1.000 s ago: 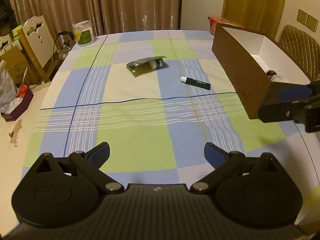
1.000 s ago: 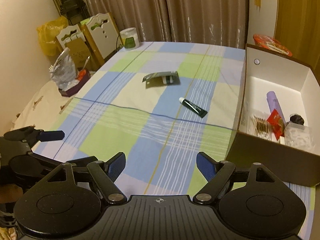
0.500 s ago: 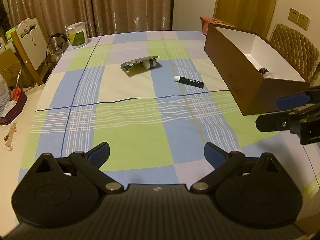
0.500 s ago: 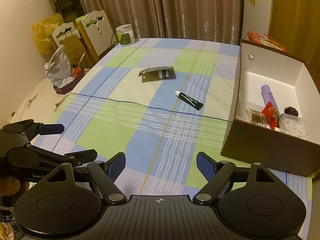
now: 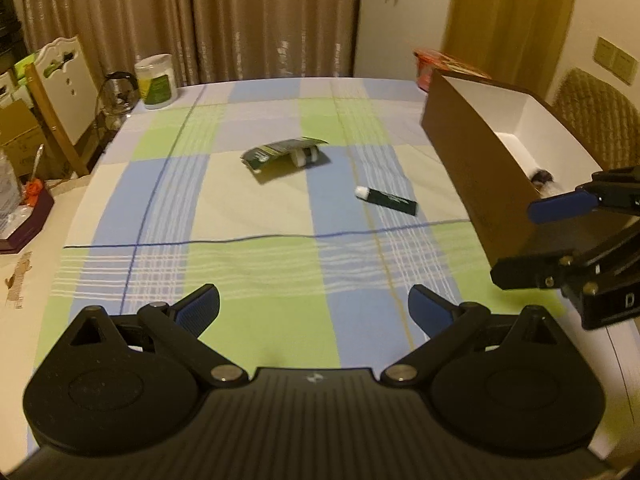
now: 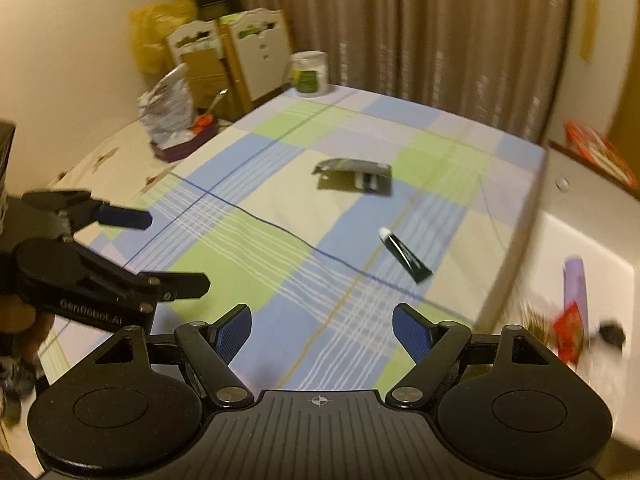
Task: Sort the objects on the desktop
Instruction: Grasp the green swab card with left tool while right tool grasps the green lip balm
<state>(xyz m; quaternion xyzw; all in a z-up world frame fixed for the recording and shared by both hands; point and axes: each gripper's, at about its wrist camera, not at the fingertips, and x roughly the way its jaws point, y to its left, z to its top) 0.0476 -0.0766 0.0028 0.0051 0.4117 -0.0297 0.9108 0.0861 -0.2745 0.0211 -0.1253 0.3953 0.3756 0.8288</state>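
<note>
Checked cloth in blue, green and cream covers the counter (image 5: 256, 344), and both claws hang above its near edge with nothing in them. The left claw (image 5: 314, 310) has its blue pads wide apart; the right claw (image 6: 322, 330) is spread in the same way. Ahead of the left claw, a little to its right, lies a dark green tube (image 5: 386, 200) with a white cap, flat on the cloth. Further ahead lies a flattened dark packet (image 5: 286, 152), well apart from the tube. To the right of both claws stands a brown cardboard box (image 5: 472, 160) with a white inside; it holds a lilac tube (image 6: 576, 288) and a red wrapper (image 6: 570, 330), blurred in the right wrist view.
</note>
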